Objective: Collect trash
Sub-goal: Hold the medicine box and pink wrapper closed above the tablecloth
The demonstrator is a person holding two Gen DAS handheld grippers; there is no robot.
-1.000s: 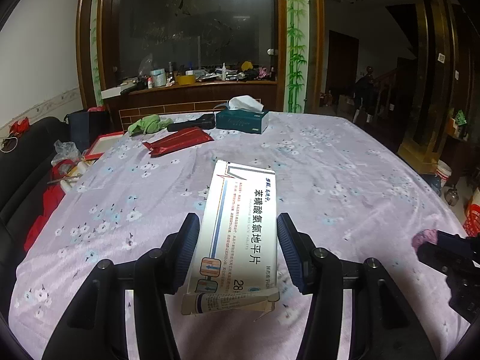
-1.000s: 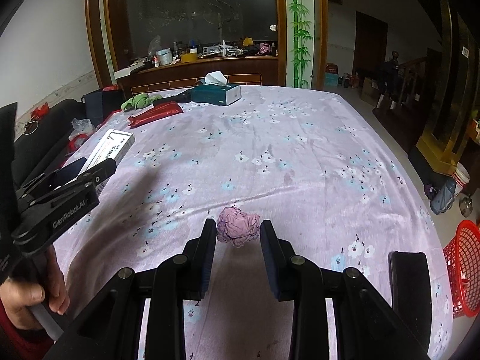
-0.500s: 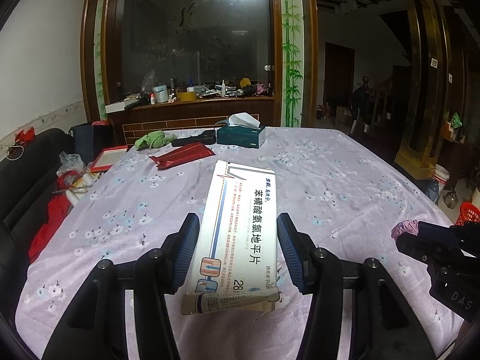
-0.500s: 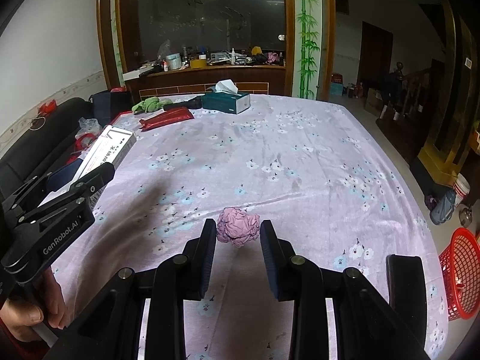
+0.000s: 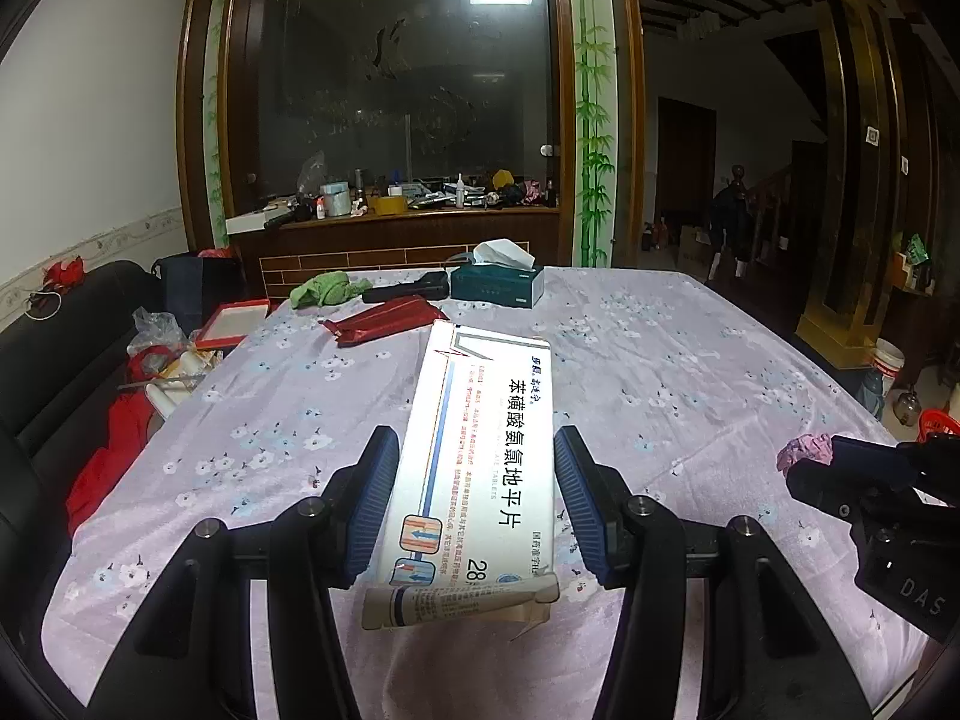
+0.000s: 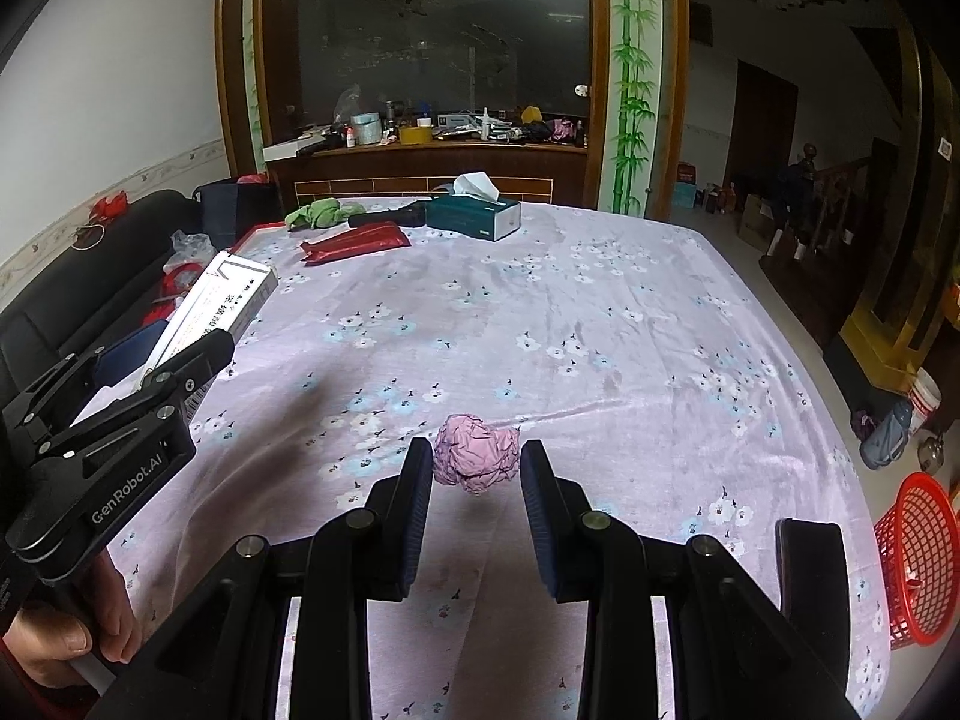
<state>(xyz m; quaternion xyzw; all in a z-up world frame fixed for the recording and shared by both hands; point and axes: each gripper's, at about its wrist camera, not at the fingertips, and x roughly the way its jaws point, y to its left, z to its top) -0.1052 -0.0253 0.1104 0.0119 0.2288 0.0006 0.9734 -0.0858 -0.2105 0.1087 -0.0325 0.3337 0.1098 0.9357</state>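
Two pieces of trash were held above the table, one in each gripper.

A flat white cardboard medicine box (image 5: 480, 456) with printed characters and a torn, curled near flap was pinched along its long sides by the left gripper (image 5: 477, 501), and a crumpled ball of pink paper (image 6: 477, 459), wrinkled and roundish, was squeezed between the dark ribbed pads of the right gripper (image 6: 477, 495). Both things were seen lifted off the lilac tablecloth (image 6: 600, 330), a soft-looking fabric with small white and blue flowers. At the far end of the table a dark green tissue box (image 6: 474, 213), a red shiny packet (image 6: 357, 243) and a green cloth (image 6: 321, 213) were lying. A red plastic mesh basket (image 6: 915, 564) was standing on the floor at the right, and a wooden cabinet with dark glass (image 6: 432, 60) was seen behind.
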